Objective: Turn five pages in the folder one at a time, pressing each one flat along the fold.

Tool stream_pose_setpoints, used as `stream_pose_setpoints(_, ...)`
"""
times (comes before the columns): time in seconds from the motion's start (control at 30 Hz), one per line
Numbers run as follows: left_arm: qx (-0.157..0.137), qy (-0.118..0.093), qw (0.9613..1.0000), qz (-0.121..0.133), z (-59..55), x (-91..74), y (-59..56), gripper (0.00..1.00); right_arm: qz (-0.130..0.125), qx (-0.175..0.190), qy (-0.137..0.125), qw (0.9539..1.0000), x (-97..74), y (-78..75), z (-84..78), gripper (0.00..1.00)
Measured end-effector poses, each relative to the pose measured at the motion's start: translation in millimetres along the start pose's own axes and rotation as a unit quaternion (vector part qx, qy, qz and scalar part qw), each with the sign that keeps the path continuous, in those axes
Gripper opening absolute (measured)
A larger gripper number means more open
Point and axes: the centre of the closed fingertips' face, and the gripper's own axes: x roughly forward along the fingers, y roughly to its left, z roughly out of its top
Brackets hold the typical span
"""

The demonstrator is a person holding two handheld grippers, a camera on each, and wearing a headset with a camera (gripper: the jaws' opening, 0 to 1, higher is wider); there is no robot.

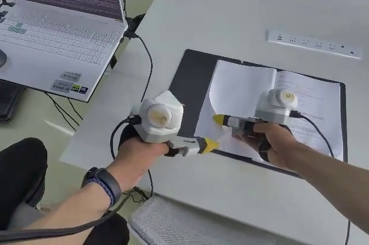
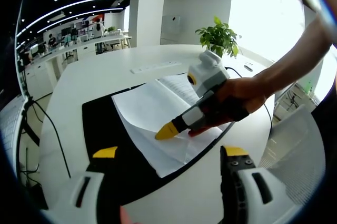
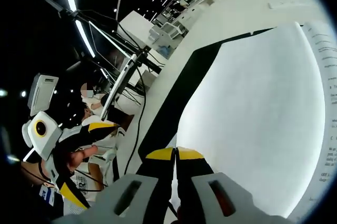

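A black folder [image 1: 193, 78] lies open on the white table, a printed page [image 1: 314, 98] on its right half. A blank white page [image 1: 239, 89] curves over from the fold toward the left cover. My right gripper [image 1: 219, 119] is shut, its yellow tips resting on this page near its left edge; in the right gripper view the shut jaws [image 3: 175, 154] point along the white page [image 3: 253, 108]. My left gripper [image 1: 206, 144] hovers open off the folder's front left corner. In the left gripper view its open jaws [image 2: 169, 152] frame the folder [image 2: 105, 124] and the right gripper [image 2: 168, 130].
An open laptop [image 1: 57, 20] sits at the back left with cables [image 1: 147, 60] running off the table edge. A white power strip [image 1: 314, 44] lies behind the folder. A mesh chair seat [image 1: 173, 222] is below the front edge. A potted plant [image 2: 218, 37] stands far off.
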Motion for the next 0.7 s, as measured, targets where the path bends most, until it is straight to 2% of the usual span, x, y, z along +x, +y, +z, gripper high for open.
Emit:
stream_pose_setpoints(0.1,-0.001,0.003,1.0,0.001,-2.5,-0.5,0.4,0.77,-0.001,0.003,0.001,1.0,2.1,-7.1,1.3,0.0)
stream_pose_setpoints(0.33,-0.001,0.013,0.9999,-0.002,-9.3,-0.9,-1.6,0.77,-0.002,0.001,0.0,1.0,0.2,-5.7,2.0,0.0)
stream_pose_setpoints(0.7,0.005,0.014,0.9999,-0.007,-5.3,2.2,-6.6,0.75,-0.004,0.003,-0.006,1.0,-5.7,-6.6,3.0,0.07)
